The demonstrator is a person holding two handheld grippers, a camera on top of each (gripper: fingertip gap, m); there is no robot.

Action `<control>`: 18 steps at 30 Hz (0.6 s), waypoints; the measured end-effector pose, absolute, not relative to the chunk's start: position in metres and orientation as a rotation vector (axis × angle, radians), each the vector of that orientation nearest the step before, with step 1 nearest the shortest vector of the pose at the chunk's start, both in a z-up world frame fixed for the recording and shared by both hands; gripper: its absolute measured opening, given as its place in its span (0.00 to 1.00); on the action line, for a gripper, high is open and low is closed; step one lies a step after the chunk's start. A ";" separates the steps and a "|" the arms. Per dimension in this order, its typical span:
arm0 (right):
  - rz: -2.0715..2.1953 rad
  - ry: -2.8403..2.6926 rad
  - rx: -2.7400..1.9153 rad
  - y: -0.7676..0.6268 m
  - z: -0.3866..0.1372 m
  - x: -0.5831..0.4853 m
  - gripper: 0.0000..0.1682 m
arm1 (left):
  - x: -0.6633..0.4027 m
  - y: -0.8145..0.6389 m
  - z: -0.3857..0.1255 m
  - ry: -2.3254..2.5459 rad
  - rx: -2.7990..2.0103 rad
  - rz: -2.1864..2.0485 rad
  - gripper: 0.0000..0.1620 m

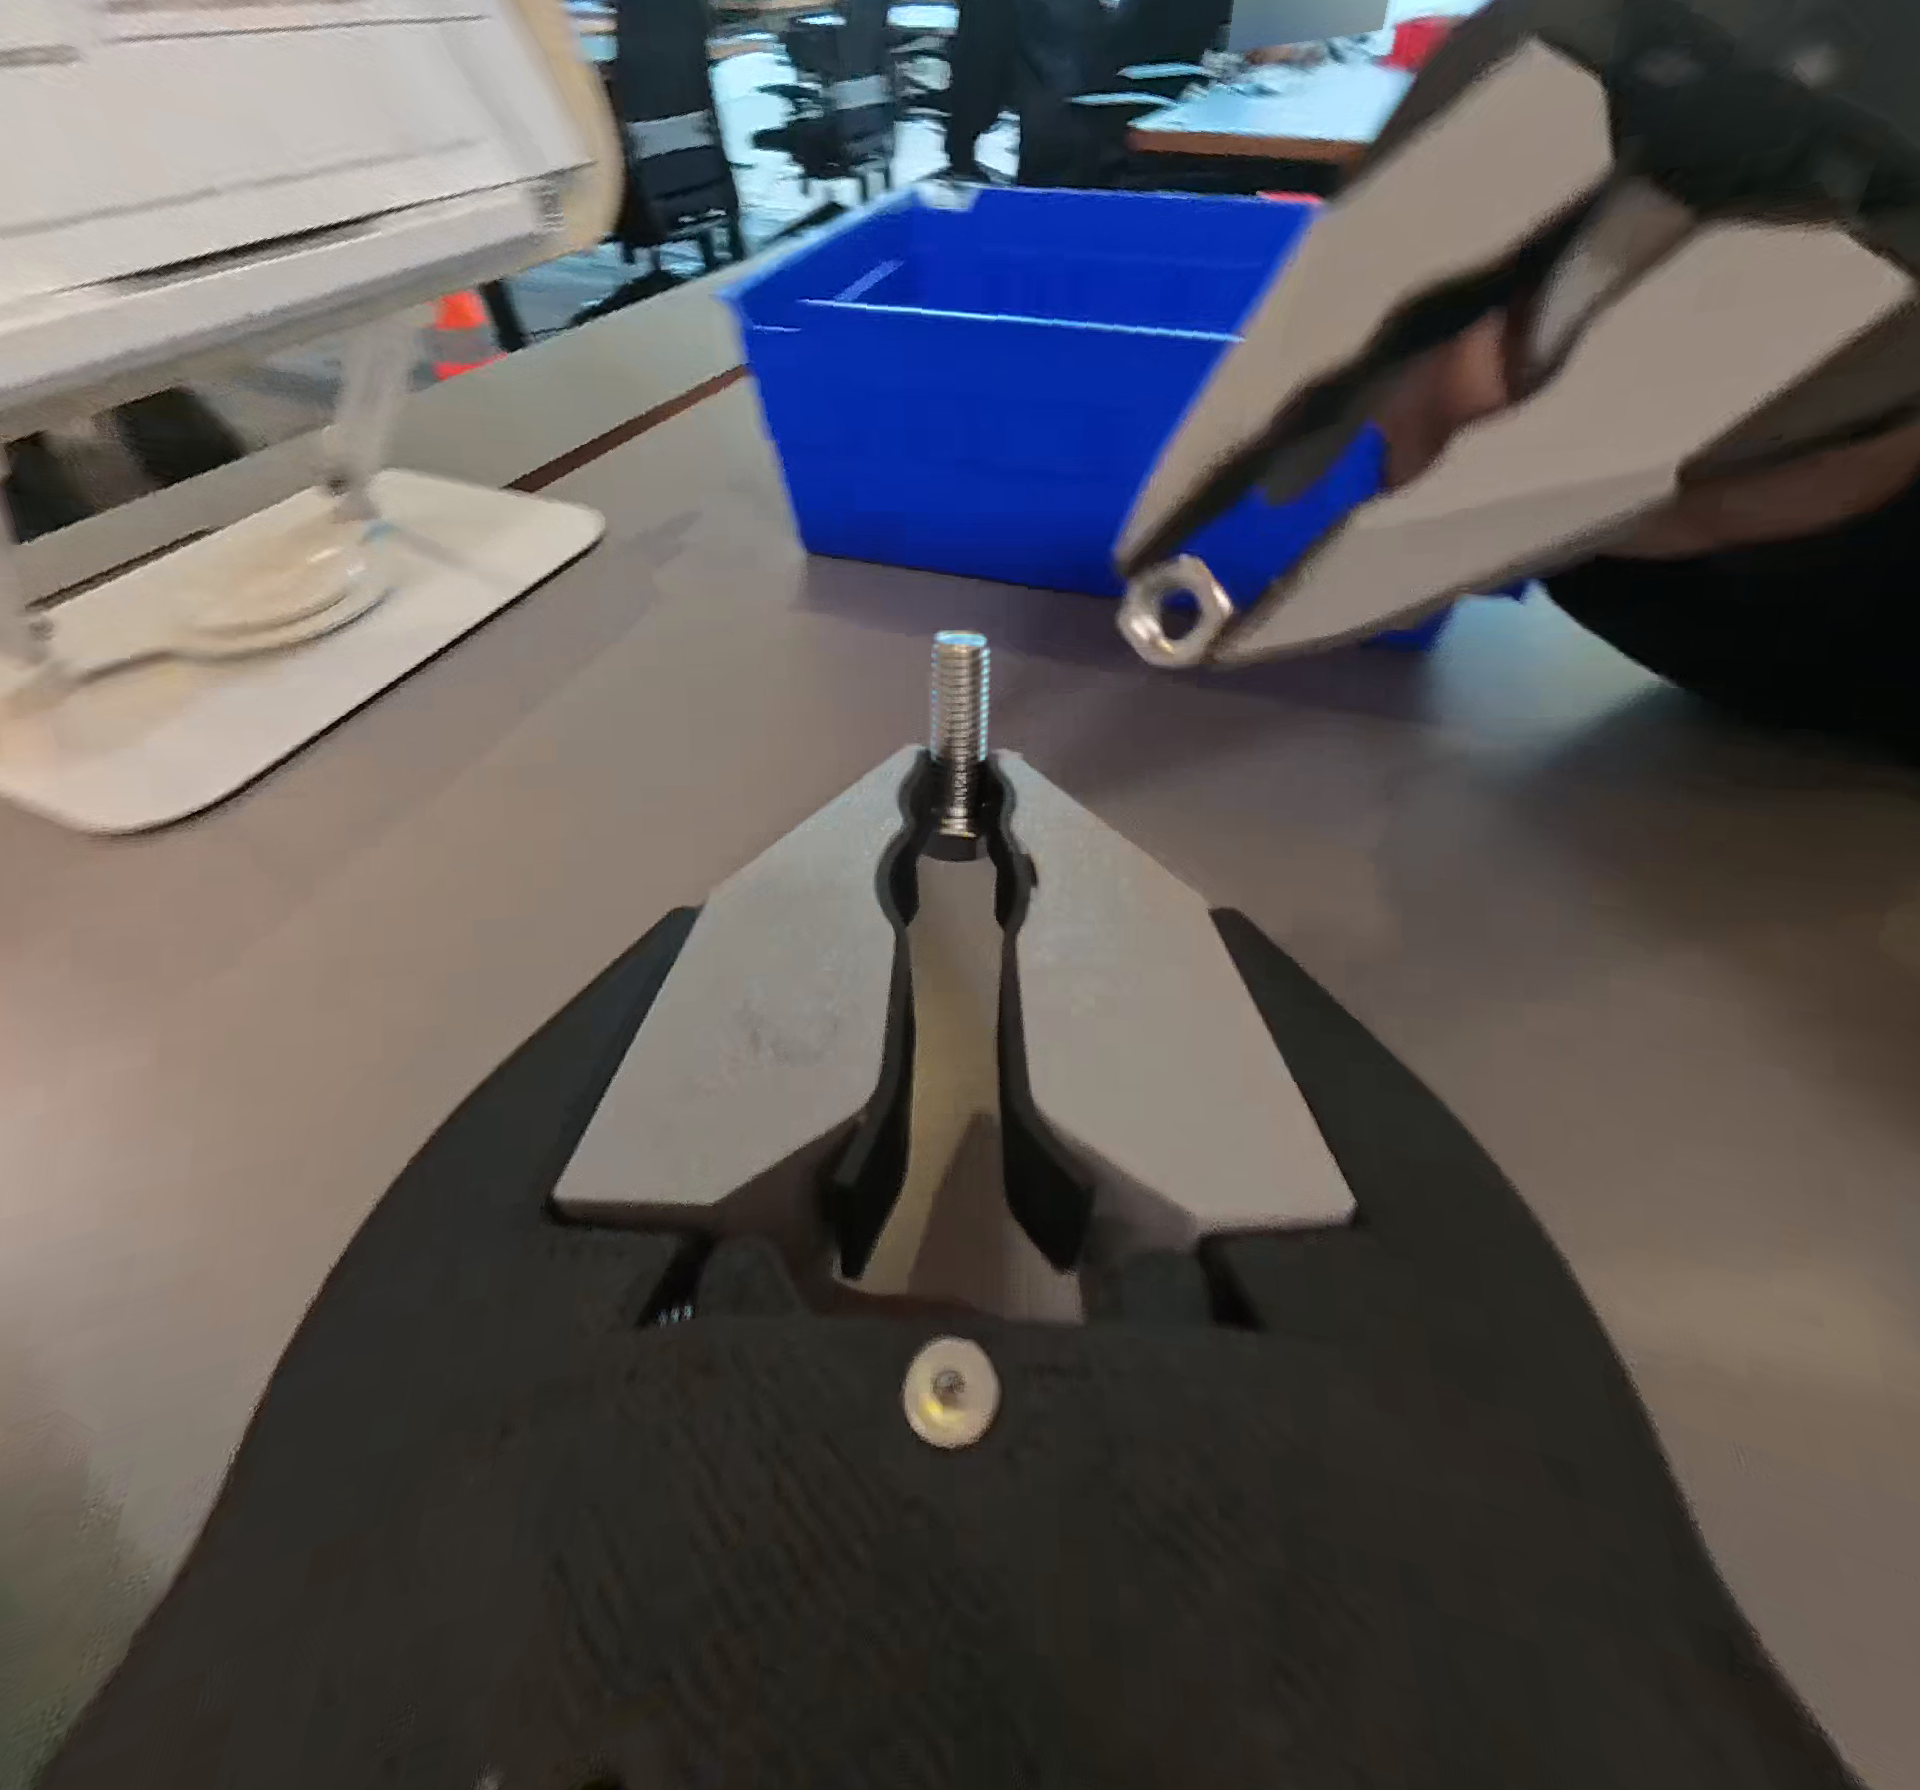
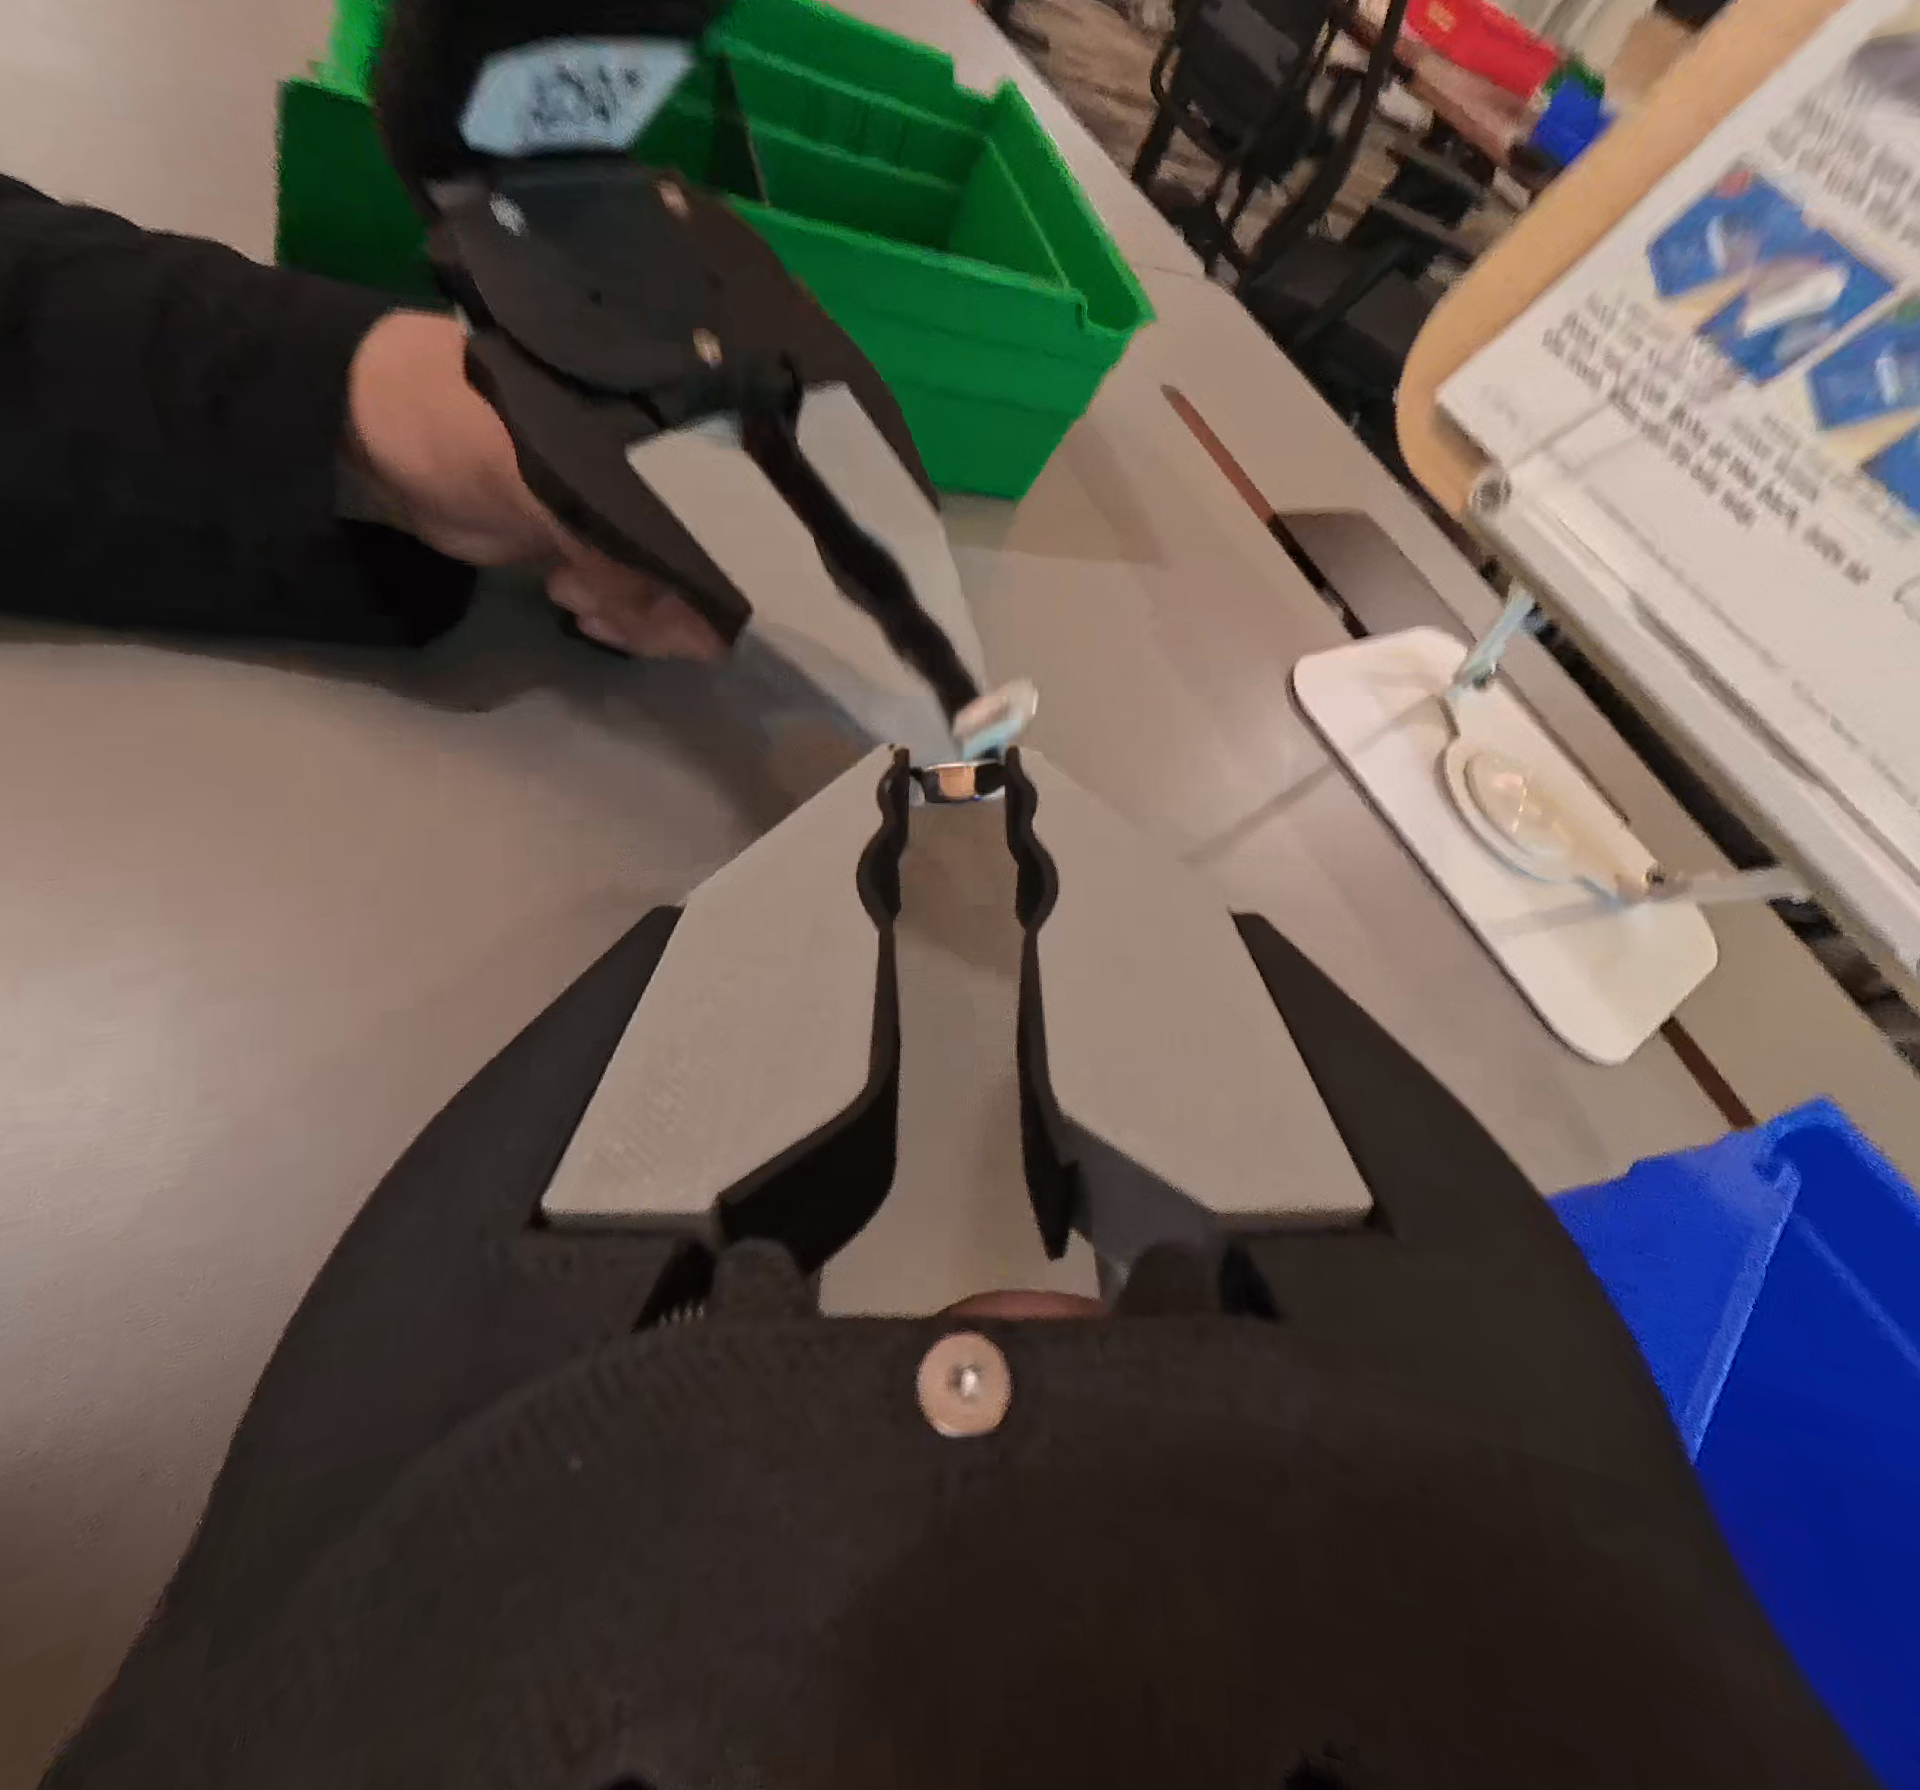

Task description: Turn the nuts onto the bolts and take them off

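Bright even indoor light; soft shadows; motion blur; wide-angle edge distortion.

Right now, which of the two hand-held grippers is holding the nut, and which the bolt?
The right hand-held gripper pinches the hex nut at its fingertips. The left hand-held gripper clamps the bolt, threaded end pointing up. The nut is beside the bolt tip, not yet on it.

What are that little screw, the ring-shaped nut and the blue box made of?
Bolt: likely bright plated steel; shiny silver threads.
Nut: same silvery metal, glinting.
Blue bin: apparently moulded plastic; even colour, ribbed walls.
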State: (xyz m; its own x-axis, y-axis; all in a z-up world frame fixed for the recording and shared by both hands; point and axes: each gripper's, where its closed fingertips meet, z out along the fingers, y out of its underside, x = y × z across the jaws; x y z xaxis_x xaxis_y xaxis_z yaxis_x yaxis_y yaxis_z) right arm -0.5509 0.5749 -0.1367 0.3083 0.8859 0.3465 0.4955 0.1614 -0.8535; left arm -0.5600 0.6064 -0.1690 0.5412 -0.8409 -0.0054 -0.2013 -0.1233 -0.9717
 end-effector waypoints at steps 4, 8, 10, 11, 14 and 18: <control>0.371 -1.494 -1.736 0.580 -0.193 -0.540 0.09 | -0.577 0.620 -0.155 0.692 -1.643 -0.825 0.04; 0.298 -1.674 -1.899 0.569 -0.238 -0.528 0.09 | -0.583 0.623 -0.149 0.628 -1.633 -0.883 0.04; 0.330 -1.693 -1.920 0.564 -0.241 -0.528 0.09 | -0.581 0.622 -0.150 0.634 -1.632 -0.876 0.04; 0.343 -1.695 -1.919 0.563 -0.241 -0.529 0.09 | -0.580 0.621 -0.151 0.650 -1.633 -0.864 0.04; 0.344 -1.696 -1.933 0.563 -0.245 -0.530 0.12 | -0.574 0.618 -0.154 0.685 -1.638 -0.860 0.04; 0.426 -1.684 -1.938 0.559 -0.246 -0.537 0.13 | -0.569 0.615 -0.158 0.720 -1.646 -0.854 0.04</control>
